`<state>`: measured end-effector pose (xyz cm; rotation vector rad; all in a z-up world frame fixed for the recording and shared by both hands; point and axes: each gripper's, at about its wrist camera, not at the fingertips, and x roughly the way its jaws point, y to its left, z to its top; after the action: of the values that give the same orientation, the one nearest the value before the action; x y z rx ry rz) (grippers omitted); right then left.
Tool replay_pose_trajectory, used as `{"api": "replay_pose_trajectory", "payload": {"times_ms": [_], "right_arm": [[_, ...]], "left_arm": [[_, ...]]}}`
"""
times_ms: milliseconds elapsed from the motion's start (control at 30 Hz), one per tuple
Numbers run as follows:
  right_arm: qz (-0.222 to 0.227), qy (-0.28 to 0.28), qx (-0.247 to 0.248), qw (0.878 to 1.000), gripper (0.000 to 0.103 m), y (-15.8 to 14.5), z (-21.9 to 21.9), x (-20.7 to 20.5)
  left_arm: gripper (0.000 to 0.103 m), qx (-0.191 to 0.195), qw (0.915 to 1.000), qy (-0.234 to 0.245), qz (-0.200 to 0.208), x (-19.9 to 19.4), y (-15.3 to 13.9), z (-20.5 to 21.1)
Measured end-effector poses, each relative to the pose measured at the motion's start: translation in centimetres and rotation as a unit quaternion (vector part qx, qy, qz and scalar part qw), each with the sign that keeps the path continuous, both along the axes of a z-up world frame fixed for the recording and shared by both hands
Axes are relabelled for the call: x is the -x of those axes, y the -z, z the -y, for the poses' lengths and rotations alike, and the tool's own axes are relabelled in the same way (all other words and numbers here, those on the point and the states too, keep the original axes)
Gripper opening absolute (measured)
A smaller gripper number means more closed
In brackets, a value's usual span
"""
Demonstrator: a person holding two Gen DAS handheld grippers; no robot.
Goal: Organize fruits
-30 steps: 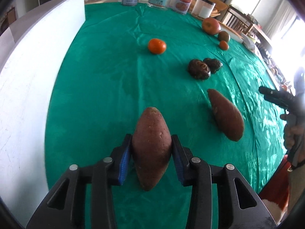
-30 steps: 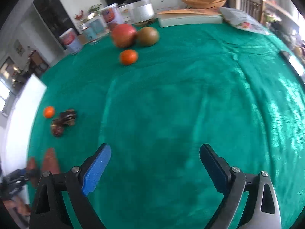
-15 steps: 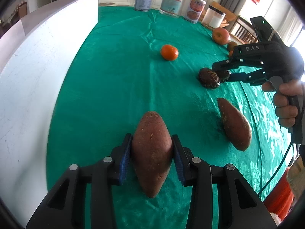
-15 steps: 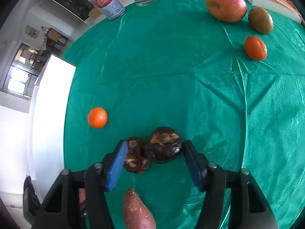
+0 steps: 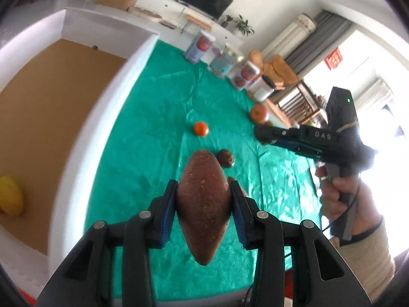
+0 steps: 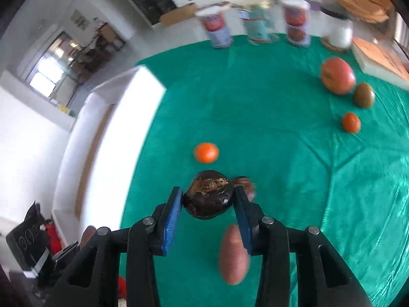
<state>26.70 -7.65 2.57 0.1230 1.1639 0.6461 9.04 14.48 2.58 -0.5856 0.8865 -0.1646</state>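
My left gripper (image 5: pixel 203 206) is shut on a brown sweet potato (image 5: pixel 203 204) and holds it in the air above the green cloth, beside a white box (image 5: pixel 76 128) with a brown floor. My right gripper (image 6: pixel 208 208) is shut on a dark round fruit (image 6: pixel 208 198), lifted off the cloth; it also shows in the left wrist view (image 5: pixel 271 135). A second dark fruit (image 6: pixel 245 183) and a second sweet potato (image 6: pixel 234 254) lie on the cloth below. An orange (image 6: pixel 206 152) lies beyond them.
A yellow fruit (image 5: pixel 10 199) lies in the white box. A big red fruit (image 6: pixel 337 75), a green-brown fruit (image 6: pixel 363 98) and a small orange (image 6: pixel 351 122) lie far right. Cans and jars (image 6: pixel 255 30) stand at the far edge.
My right gripper closed on one dark fruit and lifted it. My left gripper rose with the sweet potato and turned toward the white box, whose inside now shows.
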Motion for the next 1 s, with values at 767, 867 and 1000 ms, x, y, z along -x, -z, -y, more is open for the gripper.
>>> {"api": "replay_pose_trajectory", "payload": {"times_ms": [767, 867, 1000], "right_arm": [[0.113, -0.146, -0.013, 0.983, 0.074, -0.8, -17.7, 10.7], [0.168, -0.086, 0.007, 0.982, 0.093, -0.8, -10.3, 11.7], [0.186, 0.033, 0.063, 0.98, 0.093, 3.2, 1.4, 12.4]], "left_arm": [[0.091, -0.126, 0.9639, -0.23, -0.046, 3.6, 0.0, -14.1], [0.095, -0.124, 0.975, -0.185, 0.004, 3.0, -1.9, -9.5], [0.097, -0.122, 0.988, -0.09, 0.029, 1.5, -1.3, -1.6]]}}
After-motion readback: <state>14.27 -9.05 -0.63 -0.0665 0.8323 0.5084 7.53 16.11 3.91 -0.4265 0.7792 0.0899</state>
